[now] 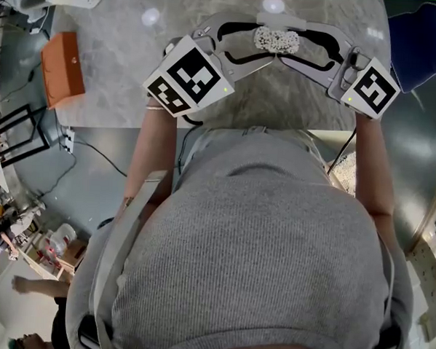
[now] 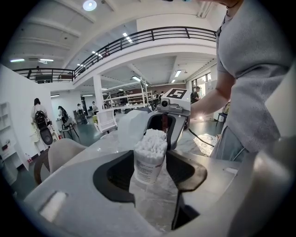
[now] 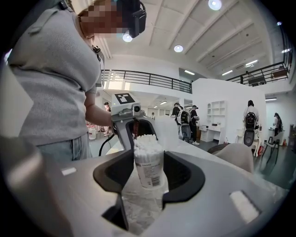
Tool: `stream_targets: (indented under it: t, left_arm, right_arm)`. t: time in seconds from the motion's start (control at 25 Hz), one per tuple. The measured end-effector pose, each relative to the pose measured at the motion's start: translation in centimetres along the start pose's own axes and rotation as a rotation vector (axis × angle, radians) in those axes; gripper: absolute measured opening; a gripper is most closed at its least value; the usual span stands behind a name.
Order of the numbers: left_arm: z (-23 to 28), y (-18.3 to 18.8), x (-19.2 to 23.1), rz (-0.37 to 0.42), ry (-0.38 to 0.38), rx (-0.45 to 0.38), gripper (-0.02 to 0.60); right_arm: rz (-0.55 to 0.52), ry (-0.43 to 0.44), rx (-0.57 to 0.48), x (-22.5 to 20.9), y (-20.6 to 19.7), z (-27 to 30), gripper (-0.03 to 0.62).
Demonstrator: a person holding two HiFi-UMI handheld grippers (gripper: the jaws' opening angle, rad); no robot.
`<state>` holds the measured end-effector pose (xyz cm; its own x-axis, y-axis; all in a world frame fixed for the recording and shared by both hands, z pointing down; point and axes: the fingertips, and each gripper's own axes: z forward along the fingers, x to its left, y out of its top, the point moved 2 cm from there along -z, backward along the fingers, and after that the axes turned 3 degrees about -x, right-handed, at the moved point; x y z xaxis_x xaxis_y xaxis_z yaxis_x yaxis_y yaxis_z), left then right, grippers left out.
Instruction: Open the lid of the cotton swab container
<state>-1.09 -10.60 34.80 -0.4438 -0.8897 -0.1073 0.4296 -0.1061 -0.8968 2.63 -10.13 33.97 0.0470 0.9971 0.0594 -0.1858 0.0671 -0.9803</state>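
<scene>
Head view: cotton swab container [image 1: 277,40] shows swab tops only, body hidden. Print on label [image 3: 150,172] too small to read. Near edge of table [image 1: 122,63], at 6 o'clock, hidden behind person's torso [image 1: 257,260].

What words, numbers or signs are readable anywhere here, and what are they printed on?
No text here reads clearly.
Cotton swab container: its label carries print, too small and blurred to read.
Left marker cube and right marker cube: black-and-white square patterns, no letters or numbers.
Orange box: no print visible.
</scene>
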Motion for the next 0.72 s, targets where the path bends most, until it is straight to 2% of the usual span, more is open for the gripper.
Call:
stream_targets:
  t: [0.72]
  left_arm:
    - [1.5,-2.8,-0.4,-0.053,0.008,0.06,0.222]
  right_arm:
    - [0.019,-0.022,0.06,0.3,-2.9,0.6,0.202]
